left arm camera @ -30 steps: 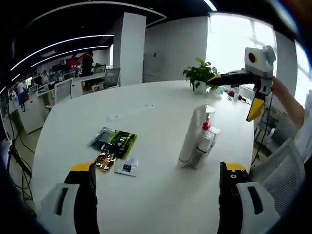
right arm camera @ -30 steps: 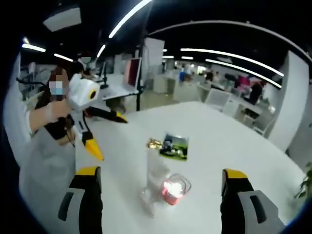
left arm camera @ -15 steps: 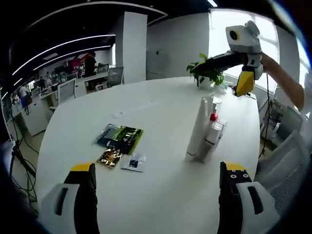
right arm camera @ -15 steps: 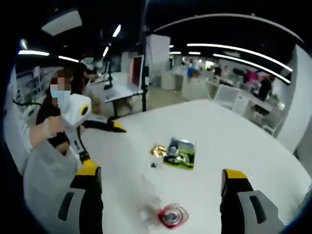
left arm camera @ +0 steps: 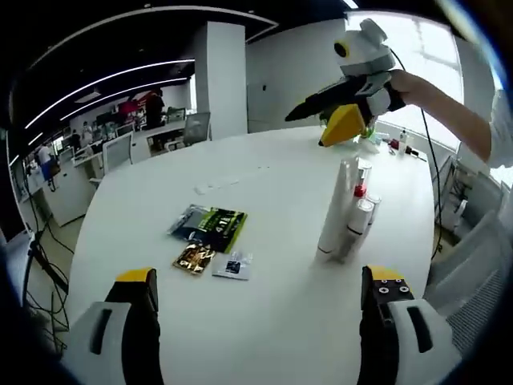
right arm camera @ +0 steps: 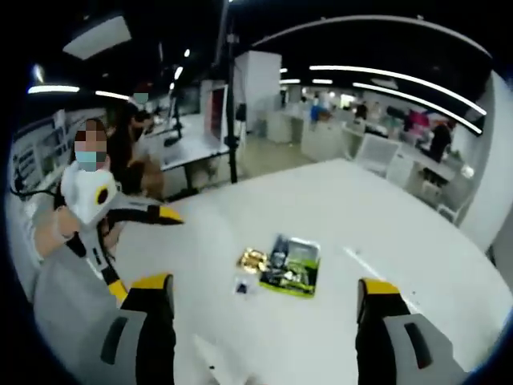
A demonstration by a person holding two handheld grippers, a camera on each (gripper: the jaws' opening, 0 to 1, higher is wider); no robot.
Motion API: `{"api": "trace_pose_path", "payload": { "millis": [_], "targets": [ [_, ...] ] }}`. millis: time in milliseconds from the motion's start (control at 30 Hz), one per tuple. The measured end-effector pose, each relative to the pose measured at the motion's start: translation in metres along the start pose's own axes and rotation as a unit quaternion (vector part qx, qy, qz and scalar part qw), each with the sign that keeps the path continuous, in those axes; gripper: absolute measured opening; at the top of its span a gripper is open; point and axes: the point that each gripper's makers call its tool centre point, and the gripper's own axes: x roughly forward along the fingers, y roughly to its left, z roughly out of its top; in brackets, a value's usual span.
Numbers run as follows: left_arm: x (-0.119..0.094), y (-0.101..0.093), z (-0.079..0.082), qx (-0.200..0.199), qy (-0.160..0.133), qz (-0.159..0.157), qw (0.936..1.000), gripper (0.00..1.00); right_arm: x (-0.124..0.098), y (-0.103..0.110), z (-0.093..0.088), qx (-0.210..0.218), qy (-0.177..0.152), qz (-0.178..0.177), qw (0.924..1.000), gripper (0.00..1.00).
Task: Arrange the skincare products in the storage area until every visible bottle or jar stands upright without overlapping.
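Note:
Three skincare containers stand upright, close together, on the white table [left arm camera: 264, 172]: a tall white tube [left arm camera: 334, 210], a pump bottle [left arm camera: 358, 191] with a red collar, and a short white bottle [left arm camera: 357, 228]. My left gripper [left arm camera: 259, 274] is open and empty, low at the near edge, well short of them. My right gripper [left arm camera: 311, 130], held by a hand [left arm camera: 385, 87], hovers open above and behind the bottles. In the right gripper view my right gripper [right arm camera: 263, 282] is open over the table. A blurred white bottle top [right arm camera: 210, 359] shows at the bottom, and my left gripper [right arm camera: 148, 253] is at the left.
A green packet [left arm camera: 213, 225], a gold packet [left arm camera: 192, 257] and a small clear sachet [left arm camera: 232, 266] lie flat left of the bottles; the green packet [right arm camera: 290, 265] also lies between my right jaws. Small items [left arm camera: 398, 144] sit at the table's far edge. A person [right arm camera: 84, 233] stands at the left.
My right gripper has swung left and forward above the bottles, so they have slipped below its view's bottom edge. The left view has pulled back a little. Both grippers stay open.

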Motion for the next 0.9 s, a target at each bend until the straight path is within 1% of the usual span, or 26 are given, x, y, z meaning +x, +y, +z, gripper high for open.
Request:
{"api": "trace_pose_path", "payload": {
  "millis": [67, 100, 167, 300, 400, 500, 533, 600, 667, 700, 767, 800, 833, 900],
  "targets": [
    [0.0, 0.001, -0.001, 0.0, 0.003, 0.002, 1.0, 0.99, 0.01, -0.002, -0.001, 0.003, 0.003, 0.002, 1.0, 0.88],
    [0.0, 0.002, -0.003, 0.003, 0.006, 0.003, 1.0, 0.99, 0.017, -0.008, -0.002, 0.009, 0.007, 0.005, 0.9999, 0.87],
    [-0.001, 0.003, -0.004, 0.004, 0.009, 0.006, 0.9999, 0.99, 0.025, -0.012, -0.003, 0.011, 0.013, 0.007, 0.9998, 0.87],
    [-0.003, 0.005, -0.004, 0.004, 0.007, 0.01, 0.9999, 0.99, 0.041, -0.019, -0.009, 0.007, 0.032, 0.011, 0.9994, 0.85],
    [-0.004, 0.004, -0.002, 0.004, 0.006, 0.011, 0.9999, 0.99, 0.055, -0.027, -0.018, 0.005, 0.056, 0.017, 0.9983, 0.77],
    [-0.005, 0.003, 0.0, 0.005, 0.002, 0.01, 0.9999, 0.99, 0.064, -0.032, -0.025, 0.0, 0.07, 0.024, 0.9972, 0.78],
    [-0.005, 0.004, 0.0, 0.004, 0.0, 0.011, 0.9999, 0.99, 0.068, -0.034, -0.029, 0.0, 0.078, 0.025, 0.9966, 0.77],
    [-0.005, 0.004, 0.0, 0.004, 0.001, 0.011, 0.9999, 0.99, 0.074, -0.038, -0.032, 0.001, 0.084, 0.027, 0.9961, 0.76],
    [-0.006, 0.005, -0.001, 0.005, 0.003, 0.013, 0.9999, 0.99, 0.08, -0.04, -0.039, -0.002, 0.099, 0.032, 0.9945, 0.75],
    [-0.006, 0.005, -0.002, 0.005, 0.004, 0.013, 0.9999, 0.99, 0.084, -0.041, -0.044, -0.003, 0.108, 0.034, 0.9936, 0.73],
    [-0.007, 0.003, -0.001, 0.001, 0.005, 0.008, 1.0, 0.99, 0.09, -0.046, -0.048, -0.001, 0.111, 0.031, 0.9933, 0.65],
    [-0.007, 0.001, 0.003, -0.007, -0.004, 0.003, 1.0, 0.99, 0.094, -0.048, -0.053, 0.0, 0.12, 0.035, 0.9922, 0.62],
    [-0.008, 0.0, 0.006, -0.009, -0.012, 0.002, 0.9999, 0.99, 0.096, -0.047, -0.057, 0.003, 0.125, 0.036, 0.9915, 0.62],
    [-0.009, 0.0, 0.007, -0.009, -0.015, 0.003, 0.9998, 0.99, 0.1, -0.05, -0.06, 0.002, 0.13, 0.033, 0.9909, 0.61]
  ]
}}
